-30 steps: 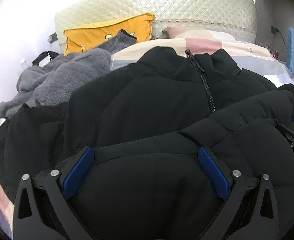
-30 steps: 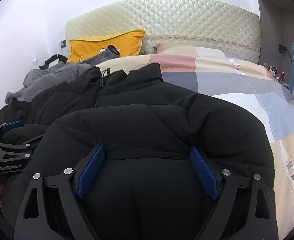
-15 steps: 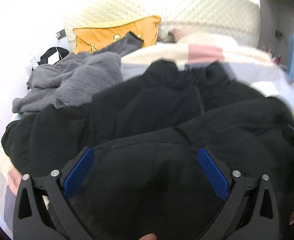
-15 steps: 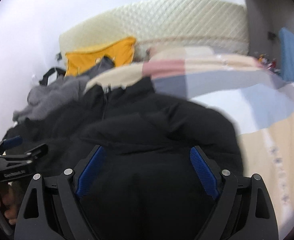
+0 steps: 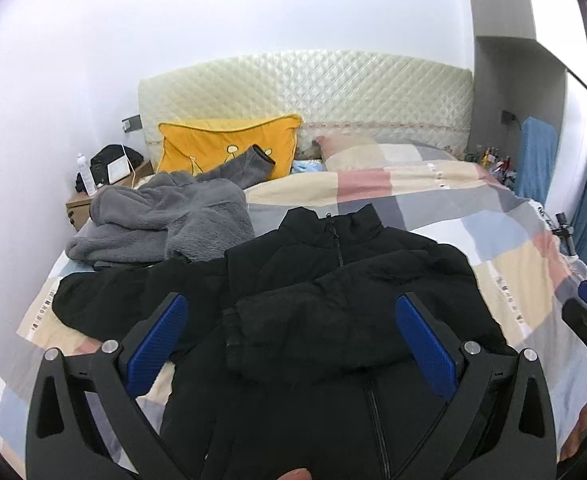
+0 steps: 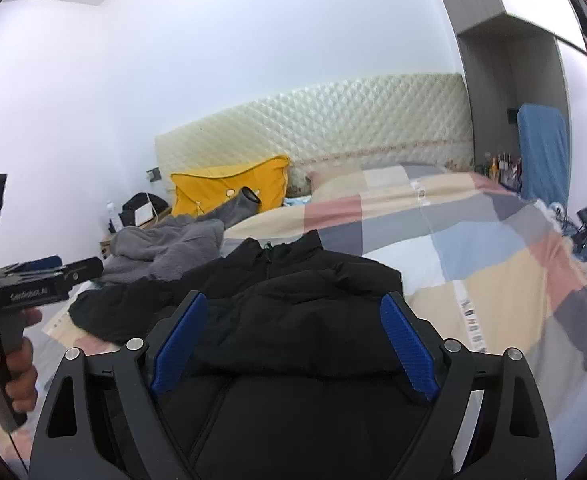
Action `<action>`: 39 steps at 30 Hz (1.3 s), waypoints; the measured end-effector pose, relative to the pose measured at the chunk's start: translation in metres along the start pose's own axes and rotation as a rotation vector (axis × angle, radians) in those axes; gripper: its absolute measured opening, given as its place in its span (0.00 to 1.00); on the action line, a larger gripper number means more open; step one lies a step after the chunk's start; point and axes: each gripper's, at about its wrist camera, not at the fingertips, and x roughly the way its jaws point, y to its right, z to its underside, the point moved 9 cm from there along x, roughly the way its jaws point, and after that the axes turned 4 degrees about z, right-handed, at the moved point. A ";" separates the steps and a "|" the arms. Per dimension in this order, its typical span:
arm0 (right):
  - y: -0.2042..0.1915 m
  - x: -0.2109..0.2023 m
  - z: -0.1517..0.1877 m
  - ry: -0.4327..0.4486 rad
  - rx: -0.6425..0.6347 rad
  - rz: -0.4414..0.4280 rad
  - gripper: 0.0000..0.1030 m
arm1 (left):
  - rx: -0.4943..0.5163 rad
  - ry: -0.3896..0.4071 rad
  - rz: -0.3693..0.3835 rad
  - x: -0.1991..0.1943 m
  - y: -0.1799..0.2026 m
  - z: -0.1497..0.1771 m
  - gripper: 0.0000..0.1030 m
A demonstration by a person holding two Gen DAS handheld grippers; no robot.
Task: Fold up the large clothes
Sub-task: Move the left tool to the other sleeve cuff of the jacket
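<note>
Jacket, black and puffy, lay front-up on the bed's checked quilt, its collar and zip toward the quilted headboard. One sleeve was folded across the chest; the other stretched out over the quilt toward the wall side. The left gripper hung above the lower part of the jacket with its jaws spread wide, blue pads clear of the fabric and nothing held between them. The right gripper hovered above the same garment, jaws likewise wide apart and empty, the jacket showing between the pads but below them. In the right wrist view the left gripper appeared at the picture's left edge, gripped by a hand. A grey fleece garment sat bunched just beside the jacket's outstretched sleeve, one of its sleeves lying up against a yellow pillow that leaned on the headboard. A small nightstand with a bottle and a dark bag stood beside the bed near the wall.
</note>
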 end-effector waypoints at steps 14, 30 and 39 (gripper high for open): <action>-0.023 -0.091 0.086 -0.011 -0.044 -0.052 0.88 | -0.103 -0.052 -0.046 -0.085 -0.110 0.024 1.00; -0.042 -0.087 0.111 -0.017 -0.114 -0.042 0.90 | -0.329 -0.087 -0.187 -0.082 -0.298 0.030 1.00; -0.048 -0.076 0.112 -0.003 -0.111 -0.002 0.90 | -0.373 -0.159 -0.179 -0.039 -0.350 0.051 1.00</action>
